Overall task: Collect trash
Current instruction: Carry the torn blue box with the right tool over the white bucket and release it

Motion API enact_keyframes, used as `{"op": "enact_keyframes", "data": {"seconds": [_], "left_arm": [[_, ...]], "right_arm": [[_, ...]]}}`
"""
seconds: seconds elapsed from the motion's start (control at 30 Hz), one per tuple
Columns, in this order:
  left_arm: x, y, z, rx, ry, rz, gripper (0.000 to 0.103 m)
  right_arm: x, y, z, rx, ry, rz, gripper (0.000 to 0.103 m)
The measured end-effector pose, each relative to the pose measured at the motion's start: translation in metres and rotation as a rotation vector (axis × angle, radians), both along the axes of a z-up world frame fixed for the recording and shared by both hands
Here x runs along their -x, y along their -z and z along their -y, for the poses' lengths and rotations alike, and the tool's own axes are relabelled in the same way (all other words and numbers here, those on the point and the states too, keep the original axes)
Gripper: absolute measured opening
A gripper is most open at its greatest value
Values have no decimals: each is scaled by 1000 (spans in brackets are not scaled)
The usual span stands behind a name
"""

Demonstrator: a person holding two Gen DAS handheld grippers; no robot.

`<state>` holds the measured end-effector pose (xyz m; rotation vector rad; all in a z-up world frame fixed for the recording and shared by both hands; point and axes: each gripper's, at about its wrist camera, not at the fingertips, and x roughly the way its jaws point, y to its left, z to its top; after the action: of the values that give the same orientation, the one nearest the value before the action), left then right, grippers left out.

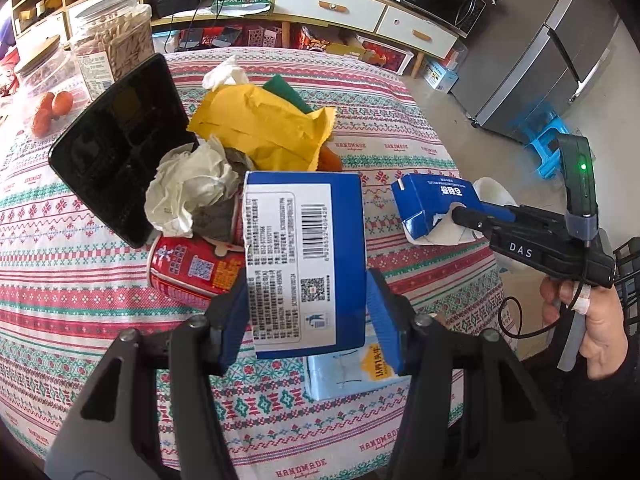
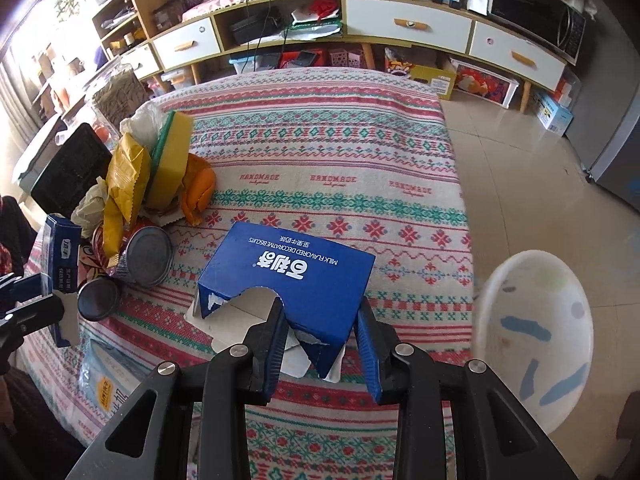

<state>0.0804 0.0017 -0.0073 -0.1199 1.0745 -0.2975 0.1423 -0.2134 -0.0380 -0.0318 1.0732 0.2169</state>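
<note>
Left wrist view: our left gripper [image 1: 306, 316] clamps a blue barcode carton [image 1: 306, 260] above the patterned tablecloth [image 1: 420, 152]. Our right gripper [image 2: 320, 334] pinches the torn blue biscuit box [image 2: 288, 280], beside the white basin [image 2: 532, 332].

Both wrist views look steeply down, close, sharing the table [image 1: 420, 152], seemingly

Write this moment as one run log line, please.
left gripper: holds blue box | right gripper: grips torn blue carton | pile: on table
</note>
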Motion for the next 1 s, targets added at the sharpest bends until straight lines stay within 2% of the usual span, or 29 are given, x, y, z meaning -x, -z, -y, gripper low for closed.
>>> {"op": "enact_keyframes", "data": {"seconds": [0.33, 0.6, 0.77, 1.0], "left_arm": [[-11, -6, 69, -47, 120, 26, 57], [-27, -5, 156, -32, 264, 11, 57], [-40, 4, 211, -29, 335, -4, 57], [-49, 25, 270, -59, 381, -14, 57]], "right_arm": [[36, -15, 103, -37, 198, 27, 34], [81, -25, 188, -57, 374, 61, 34], [102, -23, 226, -60, 449, 59, 34], [117, -20, 261, -69, 505, 60, 34]]}}
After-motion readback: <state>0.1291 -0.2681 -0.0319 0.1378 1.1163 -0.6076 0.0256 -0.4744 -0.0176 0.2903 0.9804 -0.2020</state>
